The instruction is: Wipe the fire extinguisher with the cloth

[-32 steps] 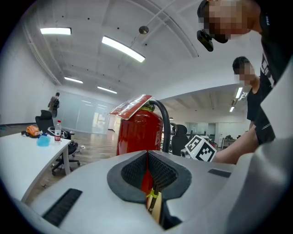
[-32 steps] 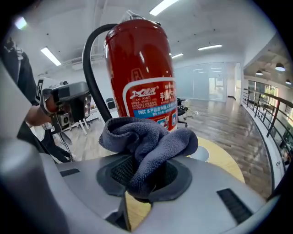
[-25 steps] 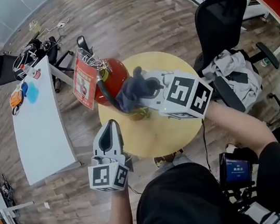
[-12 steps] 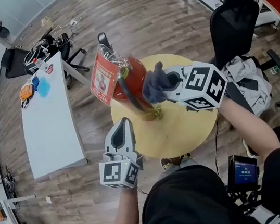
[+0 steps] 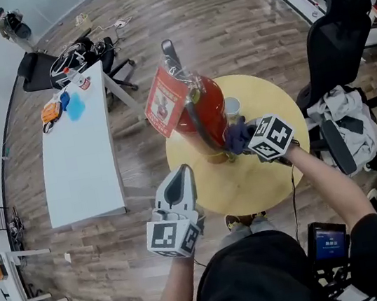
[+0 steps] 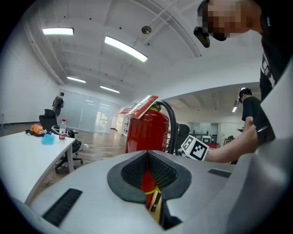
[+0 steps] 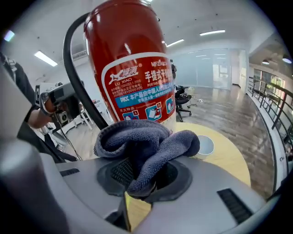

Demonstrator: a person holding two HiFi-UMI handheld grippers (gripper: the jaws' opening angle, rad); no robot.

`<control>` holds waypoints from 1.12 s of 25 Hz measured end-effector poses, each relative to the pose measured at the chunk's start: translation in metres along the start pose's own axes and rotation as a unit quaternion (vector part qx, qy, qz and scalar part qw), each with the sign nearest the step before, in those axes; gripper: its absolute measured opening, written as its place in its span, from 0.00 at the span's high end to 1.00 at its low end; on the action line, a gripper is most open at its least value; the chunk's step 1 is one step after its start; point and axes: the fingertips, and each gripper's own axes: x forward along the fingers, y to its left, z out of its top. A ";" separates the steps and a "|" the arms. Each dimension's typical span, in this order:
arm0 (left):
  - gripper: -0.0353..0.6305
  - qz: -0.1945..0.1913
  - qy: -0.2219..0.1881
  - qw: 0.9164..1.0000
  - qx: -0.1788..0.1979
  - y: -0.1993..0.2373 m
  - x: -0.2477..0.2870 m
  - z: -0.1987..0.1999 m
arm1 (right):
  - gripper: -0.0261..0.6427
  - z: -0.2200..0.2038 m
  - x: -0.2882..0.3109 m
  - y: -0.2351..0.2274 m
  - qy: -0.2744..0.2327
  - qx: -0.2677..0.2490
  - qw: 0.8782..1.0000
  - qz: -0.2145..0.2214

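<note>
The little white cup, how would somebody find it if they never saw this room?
Find the round yellow table on the wooden floor. A tall red fire extinguisher stands on it, and the cup sits right beside it. It is small, white and open-topped, unlike the dark grey-blue cloth nearby.

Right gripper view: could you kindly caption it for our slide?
Right gripper holds a grey cloth low before the red fire extinguisher.

Head view looks down; gripper views flank the fire extinguisher (image 5: 205,112), right apparently nearer.
</note>
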 end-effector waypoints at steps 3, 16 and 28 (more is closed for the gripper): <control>0.91 0.006 0.003 1.000 -0.002 0.003 -0.002 -0.003 | 0.82 0.013 -0.012 0.006 0.003 -0.046 0.999 -0.004; 0.91 0.005 -0.014 1.000 -0.004 -0.004 -0.001 0.007 | 0.82 0.176 -0.159 0.012 -0.031 -0.354 0.896 -0.266; 0.91 0.027 -0.015 0.999 -0.006 0.001 -0.012 0.009 | 0.82 0.158 -0.080 -0.053 0.109 -0.594 0.732 -0.317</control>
